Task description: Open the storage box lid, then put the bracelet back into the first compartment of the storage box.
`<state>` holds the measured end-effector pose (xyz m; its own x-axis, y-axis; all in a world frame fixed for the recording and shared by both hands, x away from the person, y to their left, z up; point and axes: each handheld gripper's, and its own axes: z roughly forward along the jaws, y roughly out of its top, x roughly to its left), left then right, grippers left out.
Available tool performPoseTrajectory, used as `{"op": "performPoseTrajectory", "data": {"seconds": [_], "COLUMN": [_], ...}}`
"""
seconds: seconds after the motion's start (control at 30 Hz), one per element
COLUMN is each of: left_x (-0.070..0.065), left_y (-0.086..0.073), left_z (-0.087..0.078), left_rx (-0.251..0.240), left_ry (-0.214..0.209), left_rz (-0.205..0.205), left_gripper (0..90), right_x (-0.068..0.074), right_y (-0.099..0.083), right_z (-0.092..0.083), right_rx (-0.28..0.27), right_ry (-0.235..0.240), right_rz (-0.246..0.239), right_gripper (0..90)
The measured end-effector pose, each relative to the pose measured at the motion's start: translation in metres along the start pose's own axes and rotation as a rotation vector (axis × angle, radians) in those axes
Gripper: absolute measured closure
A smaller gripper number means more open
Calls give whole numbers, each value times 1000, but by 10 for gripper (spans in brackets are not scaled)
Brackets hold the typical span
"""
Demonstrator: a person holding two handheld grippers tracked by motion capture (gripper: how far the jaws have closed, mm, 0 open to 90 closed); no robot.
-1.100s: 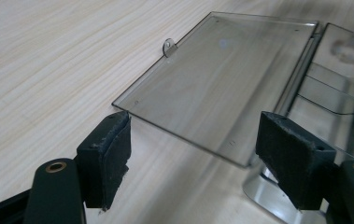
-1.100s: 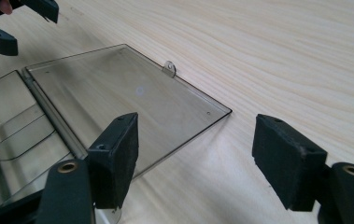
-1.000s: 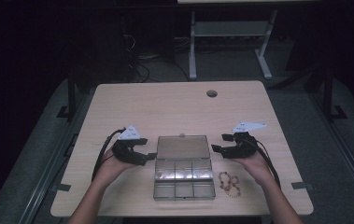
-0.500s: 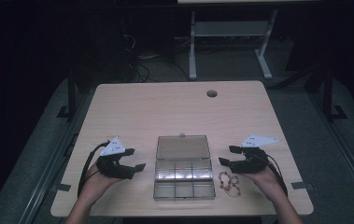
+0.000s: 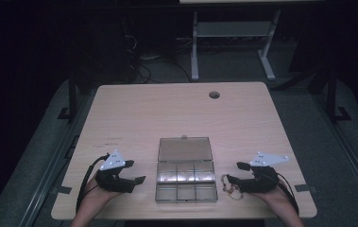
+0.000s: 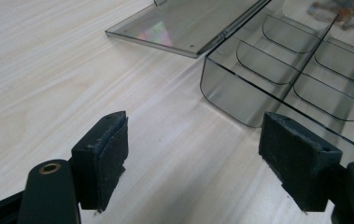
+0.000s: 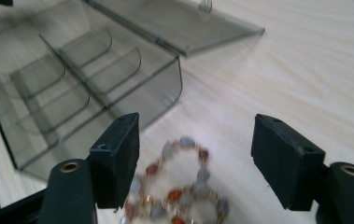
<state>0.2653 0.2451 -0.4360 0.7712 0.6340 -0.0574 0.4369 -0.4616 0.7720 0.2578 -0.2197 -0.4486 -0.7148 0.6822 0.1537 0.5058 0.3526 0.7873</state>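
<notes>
Clear grey-tinted plastic forms the compartment box (image 5: pixel 185 178), which sits near the middle of the near edge of the light wooden table (image 5: pixel 167 113). Its lid (image 5: pixel 184 149) is swung fully open and lies flat on the table on the far side of the box. Curved dividers split the box into compartments; no contents can be made out in them.

Left gripper (image 5: pixel 128 176): held just left of the box, low over the table, jaws directed toward the box. In the left gripper view, both black jaws stand wide apart with bare table between them and nothing gripped; the near left corner of the box (image 6: pixel 240 100) lies just beyond the jaws.

Right gripper (image 5: pixel 233 173): held just right of the box, jaws directed left. In the right gripper view, the jaws stand wide apart, and the pads touch nothing.

Beaded bracelet (image 5: pixel 231 185): lies on the table just right of the box, apart from its wall. In the right gripper view, the bracelet (image 7: pixel 184 186), with grey and amber beads on a gold-coloured chain, lies on the table between and below the open jaws, not gripped.
</notes>
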Motion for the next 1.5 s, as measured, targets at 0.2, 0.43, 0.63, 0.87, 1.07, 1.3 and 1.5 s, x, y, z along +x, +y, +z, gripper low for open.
{"op": "performPoseTrajectory", "data": {"seconds": [0.2, 0.43, 0.63, 0.87, 1.07, 1.3, 1.5], "left_x": [-2, -2, -2, -1, 1, 1, 0], "left_y": [-10, -12, -12, -13, -13, -13, -13], "left_z": [-4, -1, 2, 5, 5, 7, 8], "left_rx": [5, 11, 17, 30, 20, 35, 35], "left_ry": [0, -3, -9, -13, -5, 0, -2], "left_rz": [-26, -15, -16, -12, -41, -39, -40], "left_gripper": [234, 234, 235, 235, 216, 176, 175], "right_x": [4, 0, -3, -4, -5, -5, -5], "right_y": [-19, -22, -21, -14, -12, -14, -14], "right_z": [-7, -3, 5, 17, 26, 32, 33], "right_rx": [16, 12, 39, 29, 35, 42, 52], "right_ry": [-10, -19, -25, -19, -29, -38, -43], "right_rz": [5, 1, -22, -10, -19, -28, -29], "right_gripper": [373, 417, 516, 648, 722, 759, 808]}}
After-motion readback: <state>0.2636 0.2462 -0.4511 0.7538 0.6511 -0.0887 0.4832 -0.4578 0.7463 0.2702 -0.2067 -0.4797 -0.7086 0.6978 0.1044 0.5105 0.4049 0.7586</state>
